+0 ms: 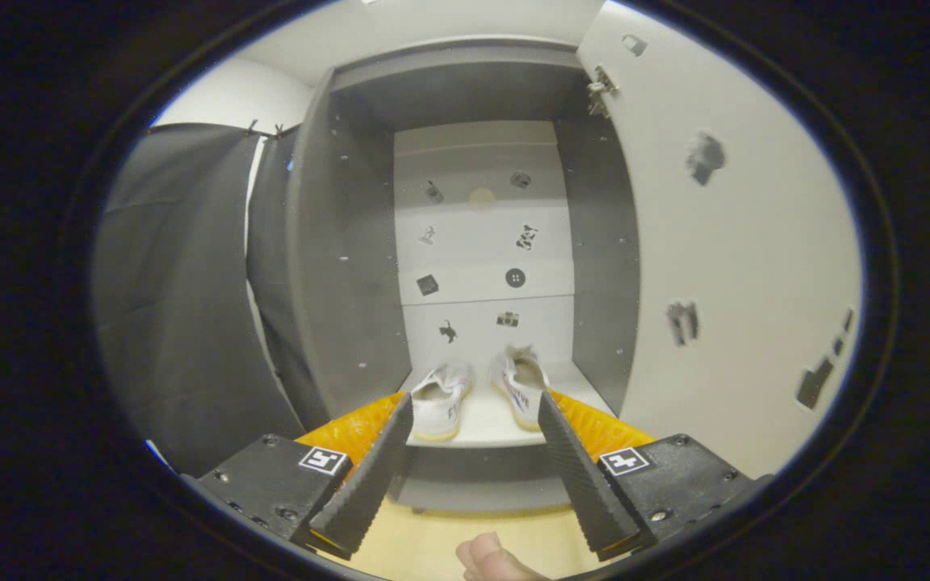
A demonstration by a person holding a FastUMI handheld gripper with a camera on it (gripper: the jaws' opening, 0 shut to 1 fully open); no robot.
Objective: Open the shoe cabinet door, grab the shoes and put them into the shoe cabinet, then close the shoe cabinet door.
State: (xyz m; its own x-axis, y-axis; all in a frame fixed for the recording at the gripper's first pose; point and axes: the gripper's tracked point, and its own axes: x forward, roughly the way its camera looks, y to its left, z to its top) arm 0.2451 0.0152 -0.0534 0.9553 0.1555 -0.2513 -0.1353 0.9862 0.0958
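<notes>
Two white shoes stand side by side on the bottom shelf (477, 426) of the open shoe cabinet: the left shoe (442, 397) and the right shoe (520, 384), heels toward me. The cabinet door (743, 258) is swung wide open at the right, its hinge (601, 87) near the top. My gripper (475, 403) is open, held back from the cabinet front, with nothing between its fingers. The shoes show in the gap just beyond the fingertips.
The cabinet's grey side walls (352, 266) frame a pale back panel (481, 242) with small stickers. Black cloth (182, 290) hangs to the left. A light wooden floor (433, 541) lies below, and a fingertip of a hand (493, 561) shows between the gripper's bases.
</notes>
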